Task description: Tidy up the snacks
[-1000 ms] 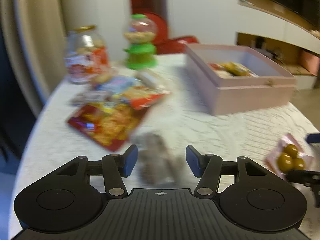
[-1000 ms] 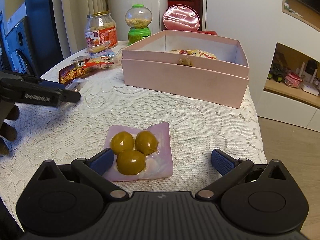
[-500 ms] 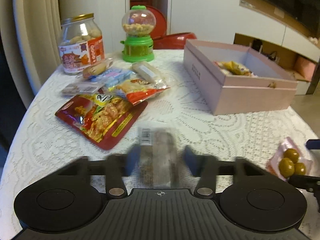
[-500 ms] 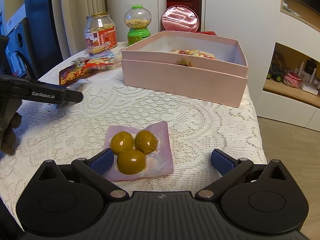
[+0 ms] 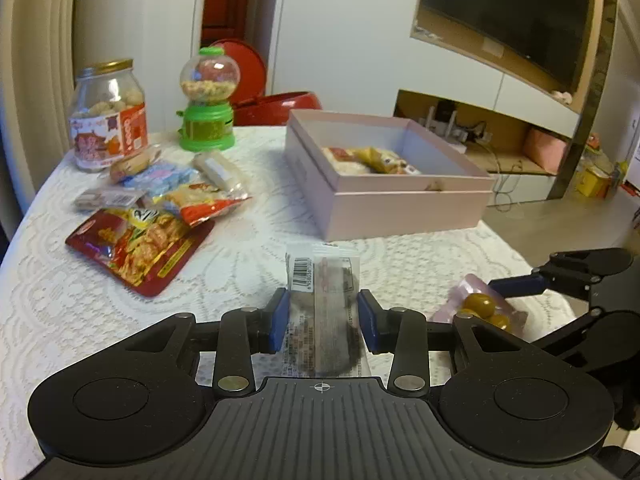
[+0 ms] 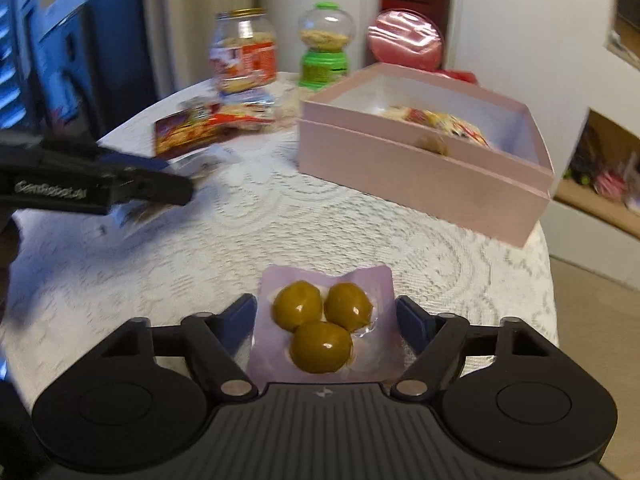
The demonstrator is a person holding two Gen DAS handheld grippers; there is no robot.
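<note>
1. The left gripper [image 5: 323, 316] has its blue fingers [image 5: 278, 320] pressed on both sides of a clear packet [image 5: 323, 300] with a barcode and a dark snack inside; the packet sticks forward above the lace-covered bench [image 5: 60, 300].
2. The right gripper [image 6: 326, 322] has its fingers [image 6: 412, 320] closed against the edges of a pink pouch [image 6: 326, 320] holding three olive-green balls. Whether the pouch is lifted off the bench cannot be told.
3. In the left view the right gripper sits low at the right, with the pouch between its fingers.
4. The pink box [image 5: 384, 172] stands open ahead, at the right of the bench, with a yellow-and-red packet [image 5: 372, 160] already lying in it.
5. Left of the box lies a heap of loose snacks: a red bag [image 5: 140, 248] nearest, an orange-ended bag [image 5: 200, 200], a blue packet [image 5: 160, 174] and a white roll [image 5: 218, 170] behind.
6. At the far edge stand a jar [image 5: 108, 116] and a green dispenser [image 5: 208, 100].
7. Bare lace lies between each gripper and the box.
</note>
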